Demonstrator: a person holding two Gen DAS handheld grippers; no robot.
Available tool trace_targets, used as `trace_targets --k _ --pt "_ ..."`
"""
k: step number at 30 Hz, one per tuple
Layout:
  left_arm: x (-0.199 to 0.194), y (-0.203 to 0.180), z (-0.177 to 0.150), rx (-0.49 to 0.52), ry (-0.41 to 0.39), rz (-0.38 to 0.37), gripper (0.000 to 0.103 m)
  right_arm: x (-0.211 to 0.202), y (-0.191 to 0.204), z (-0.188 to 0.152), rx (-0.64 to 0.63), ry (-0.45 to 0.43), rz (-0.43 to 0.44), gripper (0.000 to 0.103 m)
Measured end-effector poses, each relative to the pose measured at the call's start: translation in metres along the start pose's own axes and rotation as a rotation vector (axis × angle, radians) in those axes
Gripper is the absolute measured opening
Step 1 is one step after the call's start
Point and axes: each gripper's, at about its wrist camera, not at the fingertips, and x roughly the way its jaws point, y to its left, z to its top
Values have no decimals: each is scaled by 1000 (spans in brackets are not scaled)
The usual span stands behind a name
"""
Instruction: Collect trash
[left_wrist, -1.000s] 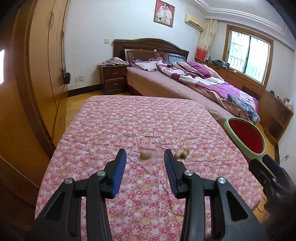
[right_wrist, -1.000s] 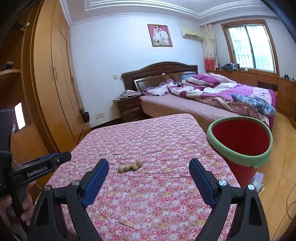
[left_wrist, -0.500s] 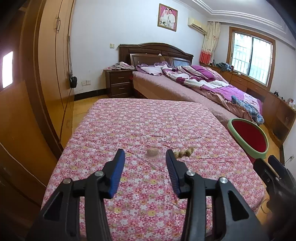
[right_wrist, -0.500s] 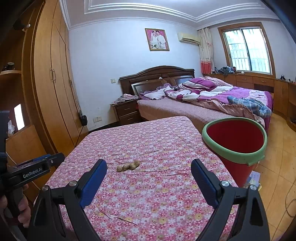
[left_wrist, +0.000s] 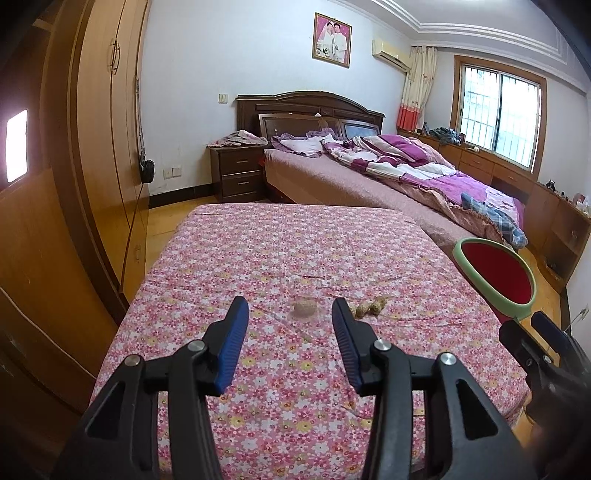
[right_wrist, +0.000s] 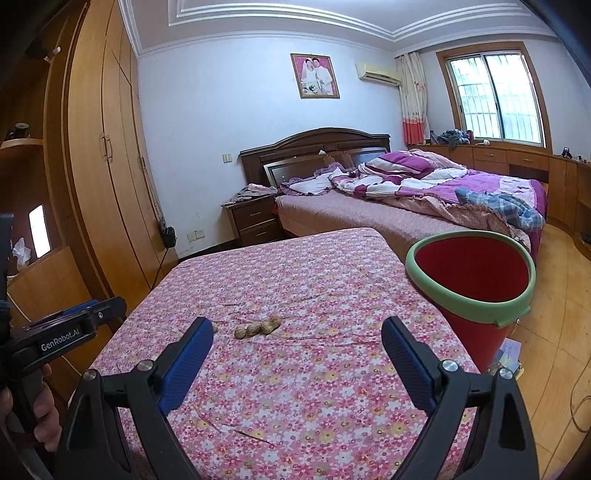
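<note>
My left gripper (left_wrist: 290, 314), jaws apart and empty, lines up on the lone peanut shell (left_wrist: 304, 307) left of the red bin (left_wrist: 496, 282); next I must reach down and close on it.

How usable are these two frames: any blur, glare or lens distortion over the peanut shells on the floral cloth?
Left wrist view: sharp; the lone shell looks slightly soft, the wardrobe bows from fisheye, and corners are vignetted. Right wrist view: crisp shells; the window is bright but no glare reaches the cloth.
</note>
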Motion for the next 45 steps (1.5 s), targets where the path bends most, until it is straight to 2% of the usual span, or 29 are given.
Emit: trace_targets --k 45 --pt "-2 3 1 -7 -5 1 47 0 1 -3 -2 4 3 94"
